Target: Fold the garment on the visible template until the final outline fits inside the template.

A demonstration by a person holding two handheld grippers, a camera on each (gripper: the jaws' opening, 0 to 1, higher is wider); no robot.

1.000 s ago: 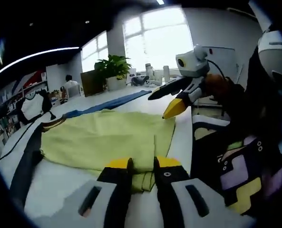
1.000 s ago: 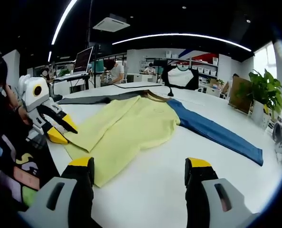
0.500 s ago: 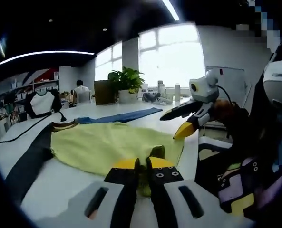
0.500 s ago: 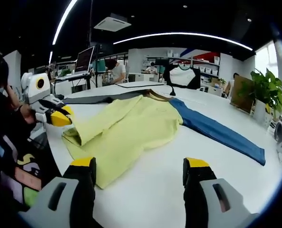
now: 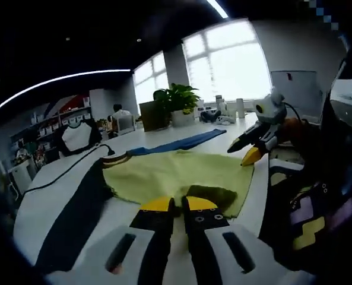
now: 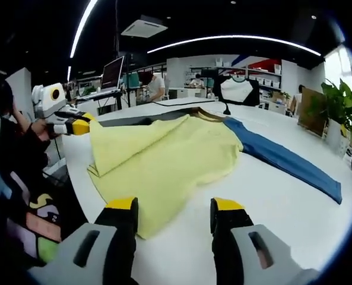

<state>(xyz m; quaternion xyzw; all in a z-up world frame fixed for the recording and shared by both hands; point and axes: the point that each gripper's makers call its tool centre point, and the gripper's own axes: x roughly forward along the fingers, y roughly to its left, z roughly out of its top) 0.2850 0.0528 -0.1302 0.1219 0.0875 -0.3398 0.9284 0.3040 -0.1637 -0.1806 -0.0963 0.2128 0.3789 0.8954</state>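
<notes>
A yellow garment (image 6: 170,155) with a blue sleeve (image 6: 282,159), a dark grey sleeve (image 6: 134,120) and a brown collar lies on the white table (image 6: 270,202). My left gripper (image 5: 178,205) is shut on a corner of the yellow hem, and a fold of cloth (image 5: 208,193) is bunched just ahead of its tips. From the right gripper view, the left gripper (image 6: 75,126) holds that edge lifted at the garment's left side. My right gripper (image 6: 174,205) is open, its jaws hovering over the near hem. It shows in the left gripper view as the right gripper (image 5: 250,155) beside the garment (image 5: 176,169).
A potted plant (image 5: 178,101) and bottles stand at the table's far end. A torso form in a white and black shirt (image 6: 235,92) stands beyond the collar. People sit at desks with monitors (image 6: 113,72) behind. The holder's patterned clothing (image 5: 306,219) is by the table's edge.
The left gripper has lifted the hem corner and carried it over the garment, folding that edge over. The right gripper's jaws have narrowed a little and come closer to the near hem.
</notes>
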